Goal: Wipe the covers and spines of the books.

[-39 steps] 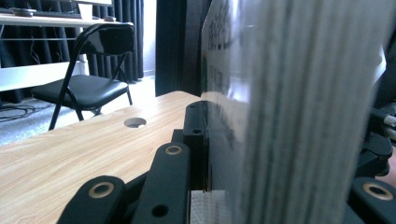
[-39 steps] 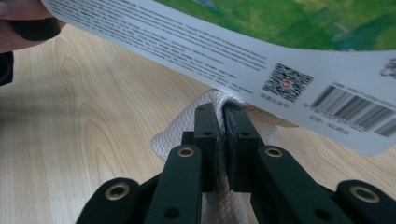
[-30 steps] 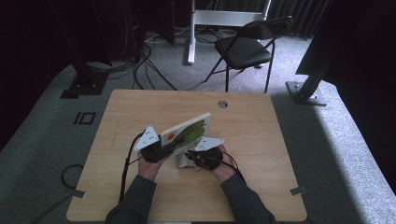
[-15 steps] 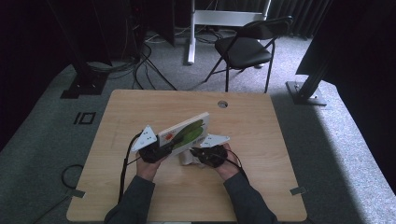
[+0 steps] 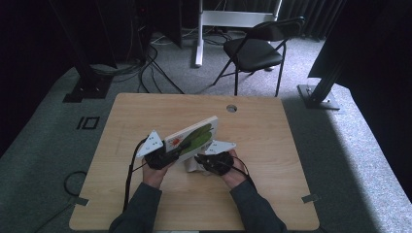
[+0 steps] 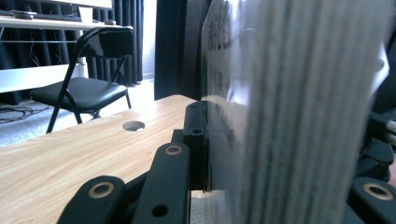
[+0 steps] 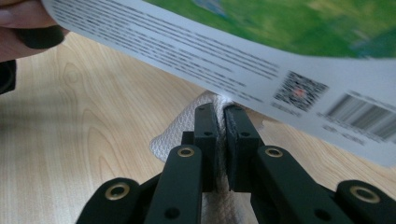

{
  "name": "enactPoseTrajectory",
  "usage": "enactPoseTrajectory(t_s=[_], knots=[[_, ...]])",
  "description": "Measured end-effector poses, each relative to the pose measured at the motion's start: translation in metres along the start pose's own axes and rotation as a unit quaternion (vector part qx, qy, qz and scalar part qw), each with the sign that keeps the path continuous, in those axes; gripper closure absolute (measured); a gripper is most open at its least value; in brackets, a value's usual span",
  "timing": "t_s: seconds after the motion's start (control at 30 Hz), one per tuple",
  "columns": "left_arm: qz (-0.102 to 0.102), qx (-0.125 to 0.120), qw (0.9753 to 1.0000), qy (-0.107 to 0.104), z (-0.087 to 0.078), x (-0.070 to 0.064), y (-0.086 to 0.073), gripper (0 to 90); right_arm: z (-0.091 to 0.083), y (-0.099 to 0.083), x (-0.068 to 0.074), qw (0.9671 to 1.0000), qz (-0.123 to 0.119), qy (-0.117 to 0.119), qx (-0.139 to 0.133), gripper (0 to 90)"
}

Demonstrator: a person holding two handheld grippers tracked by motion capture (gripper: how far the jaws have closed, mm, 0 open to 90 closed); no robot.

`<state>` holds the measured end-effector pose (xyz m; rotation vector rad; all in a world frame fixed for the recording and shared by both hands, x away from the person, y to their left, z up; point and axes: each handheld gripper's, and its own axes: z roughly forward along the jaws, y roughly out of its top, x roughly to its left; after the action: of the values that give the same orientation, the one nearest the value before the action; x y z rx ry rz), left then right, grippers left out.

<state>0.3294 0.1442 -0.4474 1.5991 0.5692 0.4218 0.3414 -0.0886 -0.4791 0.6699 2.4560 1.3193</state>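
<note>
1. Left hand-held gripper (image 5: 163, 156) clamps the near edge of a thick book (image 5: 192, 137), holding it tilted above the counter (image 5: 272, 160) with its green cover facing up.
2. Right hand-held gripper (image 5: 206, 162), just right of the book's lower corner, is pinched on a white cloth (image 5: 193, 166) that lies on the counter under the book.
3. From the left gripper view the book (image 6: 289, 107) shows as a blurred stack of page edges with lines of print on one face, pressed against the black jaw; from above, these pages cannot be made out.
4. From the right gripper view the book's back cover (image 7: 261, 60) carries a barcode and a square code, and the white cloth (image 7: 180, 133) bunches around the closed jaws; a hand (image 7: 21, 28) shows at the upper left of the book.
5. Beyond the book, a round cable hole (image 5: 231, 108) sits near the counter's far edge, and a black folding chair (image 5: 257, 48) stands on the grey floor farther back.
6. Nothing lies between the book and the far edge of the counter except bare wood.
</note>
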Motion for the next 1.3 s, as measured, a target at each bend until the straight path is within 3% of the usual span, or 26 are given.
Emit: enactPoseTrajectory(t_s=[1.3], knots=[[-0.01, -0.001, 1.0, -0.002, 0.011, -0.001, -0.002, 78.0, 0.007, 0.01, 0.027, 0.999, -0.036, 0.027, -0.004, 84.6]])
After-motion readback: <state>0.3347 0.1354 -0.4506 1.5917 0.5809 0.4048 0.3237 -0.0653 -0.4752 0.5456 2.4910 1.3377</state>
